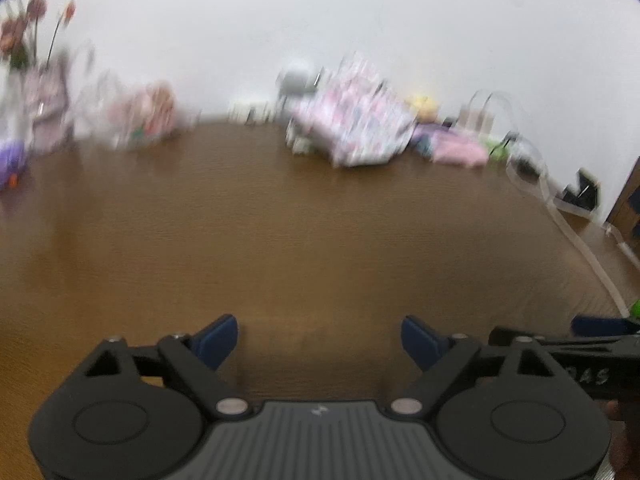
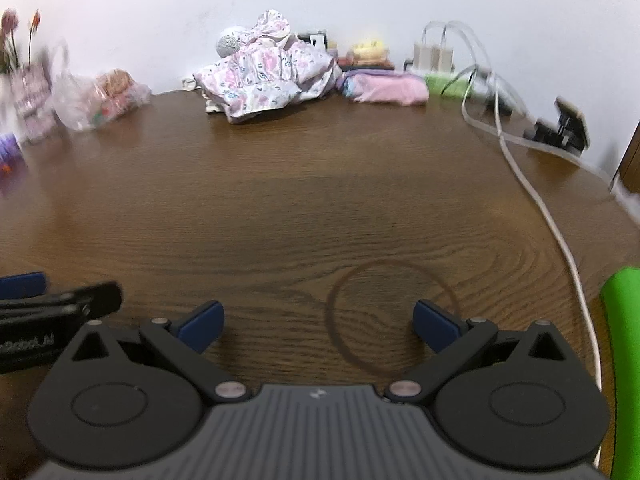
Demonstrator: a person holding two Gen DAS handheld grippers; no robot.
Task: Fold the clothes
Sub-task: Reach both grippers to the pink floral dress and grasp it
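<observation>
A crumpled floral pink-and-white garment (image 2: 266, 70) lies in a heap at the far edge of the brown wooden table (image 2: 280, 208), against the white wall. It also shows, blurred, in the left wrist view (image 1: 354, 122). A folded pink cloth (image 2: 386, 87) lies to its right, also in the left wrist view (image 1: 460, 151). My left gripper (image 1: 319, 344) is open and empty, low over the near part of the table. My right gripper (image 2: 318, 326) is open and empty, over a dark ring stain (image 2: 394, 316). Both are far from the garment.
A clear plastic bag of items (image 2: 100, 98) and a vase of flowers (image 2: 22, 64) stand at the far left. White cables (image 2: 532, 196) run down the right side from chargers (image 2: 434, 56). A green object (image 2: 626, 360) is at the right edge. A round grey speaker (image 2: 228, 45) sits behind the garment.
</observation>
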